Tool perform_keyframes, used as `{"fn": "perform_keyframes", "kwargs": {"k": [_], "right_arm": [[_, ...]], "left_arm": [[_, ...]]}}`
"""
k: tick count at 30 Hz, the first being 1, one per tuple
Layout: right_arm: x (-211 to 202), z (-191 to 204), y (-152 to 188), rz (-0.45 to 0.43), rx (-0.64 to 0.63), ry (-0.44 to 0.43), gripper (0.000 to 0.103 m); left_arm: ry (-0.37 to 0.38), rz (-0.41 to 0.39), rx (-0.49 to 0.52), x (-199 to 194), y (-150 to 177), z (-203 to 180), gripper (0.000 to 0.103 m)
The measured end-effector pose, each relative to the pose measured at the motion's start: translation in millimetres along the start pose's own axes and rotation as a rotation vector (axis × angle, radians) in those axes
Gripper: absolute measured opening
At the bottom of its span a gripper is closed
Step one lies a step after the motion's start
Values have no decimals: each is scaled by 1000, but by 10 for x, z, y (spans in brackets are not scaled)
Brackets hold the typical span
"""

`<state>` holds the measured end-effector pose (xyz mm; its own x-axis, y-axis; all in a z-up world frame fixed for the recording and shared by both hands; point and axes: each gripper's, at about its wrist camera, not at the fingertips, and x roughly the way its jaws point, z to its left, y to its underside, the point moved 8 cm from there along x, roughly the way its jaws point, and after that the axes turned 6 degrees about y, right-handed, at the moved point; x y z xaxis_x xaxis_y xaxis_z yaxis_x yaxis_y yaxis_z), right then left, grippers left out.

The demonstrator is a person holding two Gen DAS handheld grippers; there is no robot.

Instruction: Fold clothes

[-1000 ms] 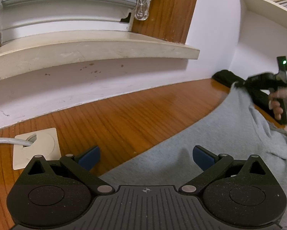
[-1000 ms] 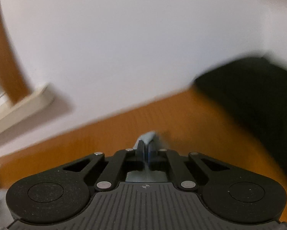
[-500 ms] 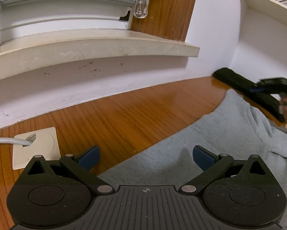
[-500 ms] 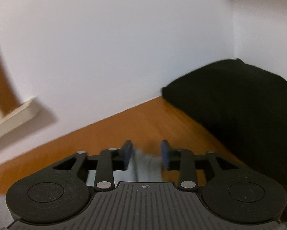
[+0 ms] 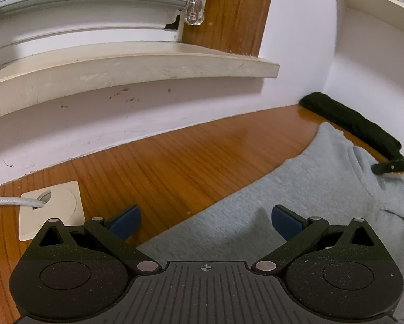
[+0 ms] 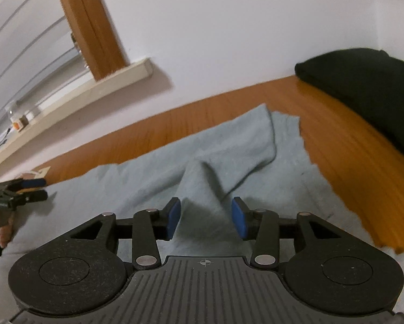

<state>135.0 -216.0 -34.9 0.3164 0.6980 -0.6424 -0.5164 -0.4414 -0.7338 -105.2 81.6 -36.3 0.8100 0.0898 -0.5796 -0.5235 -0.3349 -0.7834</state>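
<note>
Softly rumpled grey fleece garment [image 6: 229, 156] covers glossy wooden table [image 5: 191, 156].

Bare worktop [image 5: 175, 162] lies open beyond the grey garment [image 6: 148, 178]; a black bundle [image 6: 369, 86] blocks the far right corner, and the sill [image 5: 121, 64] overhangs.

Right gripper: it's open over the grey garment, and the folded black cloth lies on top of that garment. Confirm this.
Not quite. The right gripper is open over the grey garment, but the black cloth lies beside it on the bare wooden table, apart from the garment. The right wrist view shows wood between them.
</note>
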Motion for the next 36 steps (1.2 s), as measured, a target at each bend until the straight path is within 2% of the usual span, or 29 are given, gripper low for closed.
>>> {"fn": "perform_keyframes", "kwargs": {"k": [1,5,6,7,8,9,11,13,16,19,22,24,26,30,36], "right_arm": [[-59,7,23,-3,-18,21,5],[-335,-36,27,-17,-29,63,6],[-369,-49,45,-14,-42,90,11],[-395,-60,61,-12,-56,115,20],[-373,-63,70,-15,-72,132,25],[-352,-62,74,-21,-84,144,35],[-316,-24,28,-73,-74,112,40],[-256,51,-1,-109,-65,69,54],[-82,230,11,-105,-115,60,55],[44,333,56,-89,-187,88,56],[149,401,96,-84,-250,117,58],[217,441,117,-79,-288,133,58],[263,413,78,-61,-265,113,59],[392,466,-14,-56,-292,118,62],[648,650,-198,-50,-302,91,62]], "left_arm": [[-1,-2,-2,-5,-1,4,103],[-25,-13,-3,-41,-16,1,103],[-40,-18,-2,-61,-26,-6,103],[-41,-11,-23,-89,-39,-28,103],[-22,-4,-39,-133,-53,-93,103],[-3,3,-55,-178,-68,-160,103],[19,-11,-12,-287,-63,-388,103],[29,-16,33,-357,-13,-610,103],[25,-6,111,-381,136,-921,103],[-41,14,251,-281,271,-1088,103],[-76,67,262,-145,369,-1072,103],[-88,53,234,-121,359,-1009,102],[-103,63,222,-64,376,-981,102],[-134,54,265,-31,362,-951,102],[-158,56,224,-88,299,-649,102]]}}
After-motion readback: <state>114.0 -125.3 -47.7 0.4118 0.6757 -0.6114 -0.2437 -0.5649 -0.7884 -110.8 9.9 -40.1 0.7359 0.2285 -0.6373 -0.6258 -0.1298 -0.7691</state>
